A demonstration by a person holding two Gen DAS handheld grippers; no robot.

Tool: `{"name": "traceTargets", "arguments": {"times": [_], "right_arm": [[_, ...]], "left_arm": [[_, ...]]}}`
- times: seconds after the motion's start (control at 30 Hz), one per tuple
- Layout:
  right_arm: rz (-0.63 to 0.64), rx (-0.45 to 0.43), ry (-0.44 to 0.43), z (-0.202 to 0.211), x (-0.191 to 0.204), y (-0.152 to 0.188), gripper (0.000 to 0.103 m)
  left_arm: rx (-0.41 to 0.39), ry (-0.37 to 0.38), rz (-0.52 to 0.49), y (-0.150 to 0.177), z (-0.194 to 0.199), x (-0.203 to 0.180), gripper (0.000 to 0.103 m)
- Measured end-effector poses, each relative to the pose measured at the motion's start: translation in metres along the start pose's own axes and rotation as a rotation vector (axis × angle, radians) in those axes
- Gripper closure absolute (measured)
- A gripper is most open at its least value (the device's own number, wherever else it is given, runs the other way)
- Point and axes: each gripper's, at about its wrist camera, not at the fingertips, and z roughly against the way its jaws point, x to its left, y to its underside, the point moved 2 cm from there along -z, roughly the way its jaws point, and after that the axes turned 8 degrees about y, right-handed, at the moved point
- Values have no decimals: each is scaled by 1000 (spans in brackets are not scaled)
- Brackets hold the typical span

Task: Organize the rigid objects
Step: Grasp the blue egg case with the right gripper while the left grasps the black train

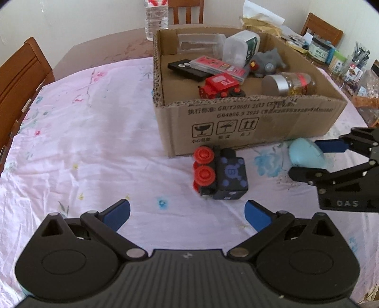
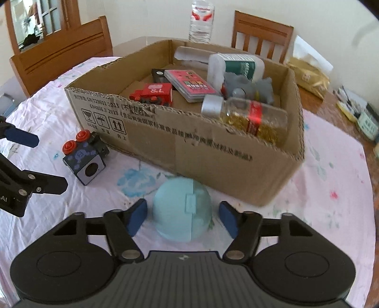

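A black toy train car with red wheels (image 1: 219,174) lies on its side on the pink cloth, just in front of the cardboard box (image 1: 248,123). It also shows in the right wrist view (image 2: 84,157). My left gripper (image 1: 187,215) is open and empty, a short way before the toy. A light blue round case (image 2: 182,208) sits on the cloth by the box (image 2: 189,147). My right gripper (image 2: 181,216) is open with its fingers on either side of the case, not closed on it. The case also shows in the left wrist view (image 1: 305,154).
The box holds a red toy train (image 1: 219,86), a flat red case (image 1: 220,66), a black remote, a white jar, a grey plush toy and a glass jar (image 1: 291,84). A water bottle (image 1: 156,19) stands behind it. Wooden chairs surround the table; clutter sits at the right.
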Motion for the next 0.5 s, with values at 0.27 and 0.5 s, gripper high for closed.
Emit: {"name": "traceTargets", "arguments": {"times": [0.27,0.5], "right_arm": [[-33,11,30,5,-5,4,45],[-88,29,68,13,-23,19,45]], "left_arm": [[-45,41,-6,-12,-5,-10,4],[-58,40,-17,-21,-19,-22,16]]}}
